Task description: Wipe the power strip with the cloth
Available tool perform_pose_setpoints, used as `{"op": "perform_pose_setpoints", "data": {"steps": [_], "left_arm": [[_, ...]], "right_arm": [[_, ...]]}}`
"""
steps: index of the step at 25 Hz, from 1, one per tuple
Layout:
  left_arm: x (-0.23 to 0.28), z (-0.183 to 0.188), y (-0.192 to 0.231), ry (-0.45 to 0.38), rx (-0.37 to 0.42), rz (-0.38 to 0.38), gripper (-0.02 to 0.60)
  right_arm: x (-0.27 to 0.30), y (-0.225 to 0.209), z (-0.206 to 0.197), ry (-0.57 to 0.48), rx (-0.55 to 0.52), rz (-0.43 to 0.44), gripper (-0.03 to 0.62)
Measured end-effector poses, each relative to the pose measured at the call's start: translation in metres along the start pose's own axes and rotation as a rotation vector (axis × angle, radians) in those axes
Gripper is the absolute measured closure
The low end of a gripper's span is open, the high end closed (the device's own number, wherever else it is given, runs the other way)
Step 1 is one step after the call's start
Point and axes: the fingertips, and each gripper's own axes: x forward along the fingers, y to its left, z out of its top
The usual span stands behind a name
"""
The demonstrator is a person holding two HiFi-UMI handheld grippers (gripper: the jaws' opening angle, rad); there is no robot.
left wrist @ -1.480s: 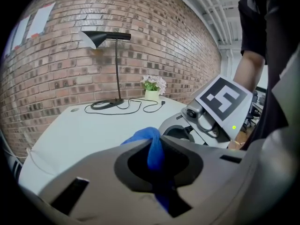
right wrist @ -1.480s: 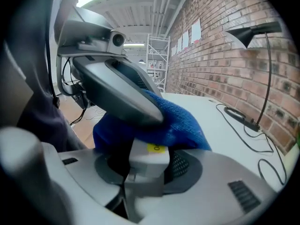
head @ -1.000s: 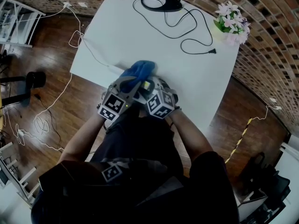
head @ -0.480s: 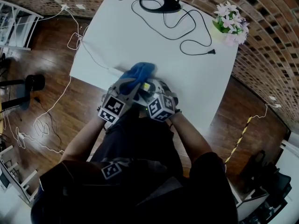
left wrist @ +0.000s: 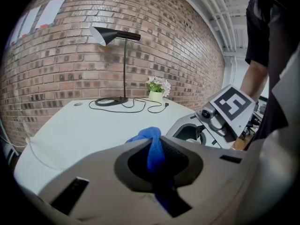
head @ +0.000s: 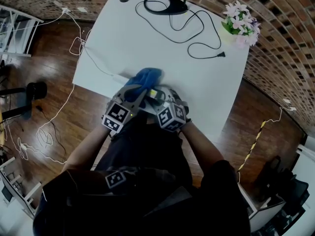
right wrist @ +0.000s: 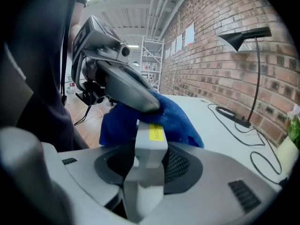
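Observation:
My left gripper (head: 140, 89) is shut on a bunched blue cloth (head: 145, 77) over the near edge of the white table (head: 147, 38). In the left gripper view the cloth (left wrist: 151, 139) stands up from between the jaws. The right gripper (head: 158, 94) sits close beside it, shut on a white power strip (right wrist: 149, 165) with a yellow label (right wrist: 156, 133). Seen from the right gripper view, the cloth (right wrist: 176, 118) lies against the strip's far end, under the left gripper's fingers (right wrist: 126, 86). From the head view, most of the strip is hidden.
A black desk lamp base (head: 165, 3) and its loose cord with plug (head: 221, 54) lie at the table's far side. A small pot of flowers (head: 241, 21) stands at the far right corner. A white cable (head: 93, 55) trails off the left edge to the wooden floor.

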Motion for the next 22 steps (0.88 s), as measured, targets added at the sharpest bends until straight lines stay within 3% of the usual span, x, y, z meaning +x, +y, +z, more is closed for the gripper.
{"op": "perform_pose_setpoints", "data": {"steps": [5, 9, 22], "left_arm": [[0.002, 0.002, -0.001, 0.012, 0.039, -0.002, 0.543], [-0.001, 0.000, 0.008, 0.026, 0.096, 0.041, 0.543], [-0.023, -0.010, 0.059, 0.018, 0.038, 0.163, 0.543]], "right_arm": [[-0.001, -0.002, 0.001, 0.006, 0.042, 0.031, 0.437], [0.000, -0.002, 0.000, 0.006, 0.041, 0.027, 0.439], [0.001, -0.004, -0.001, 0.009, 0.045, 0.026, 0.437]]}}
